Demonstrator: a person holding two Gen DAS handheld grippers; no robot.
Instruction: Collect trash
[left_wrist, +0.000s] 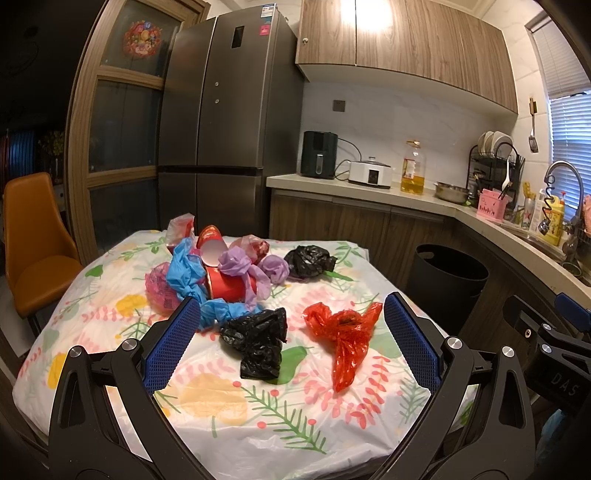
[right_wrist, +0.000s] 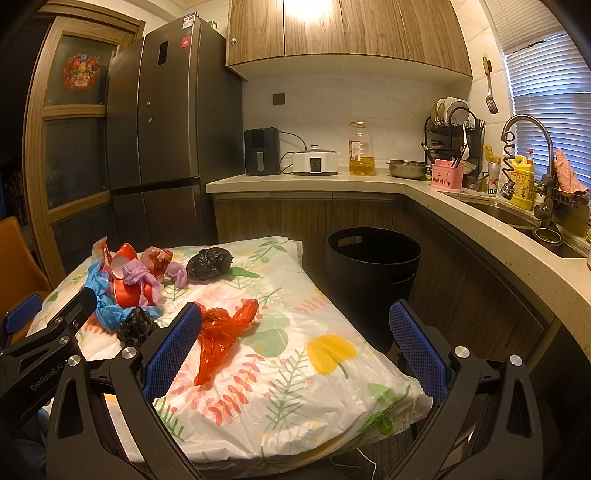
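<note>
Trash lies on a table with a floral plastic cover (left_wrist: 280, 413) (right_wrist: 295, 398). A crumpled black bag (left_wrist: 258, 343) (right_wrist: 136, 325) and a red bag (left_wrist: 345, 336) (right_wrist: 221, 334) lie nearest. Behind them is a pile: blue bag (left_wrist: 186, 271) (right_wrist: 101, 295), red paper cups (left_wrist: 227, 284) (right_wrist: 129, 291), purple bags (left_wrist: 251, 269) (right_wrist: 142, 275), a second black bag (left_wrist: 308, 260) (right_wrist: 208, 263). My left gripper (left_wrist: 290, 310) is open above the near bags, empty. My right gripper (right_wrist: 295, 314) is open, empty, right of the red bag. A black trash bin (left_wrist: 448, 275) (right_wrist: 373, 273) stands beyond the table's right side.
An orange chair (left_wrist: 35, 243) stands left of the table. A fridge (left_wrist: 225, 122) stands behind. A kitchen counter (right_wrist: 480, 229) with appliances, an oil bottle (right_wrist: 361, 149), dish rack and sink (right_wrist: 517, 218) runs along the back and right.
</note>
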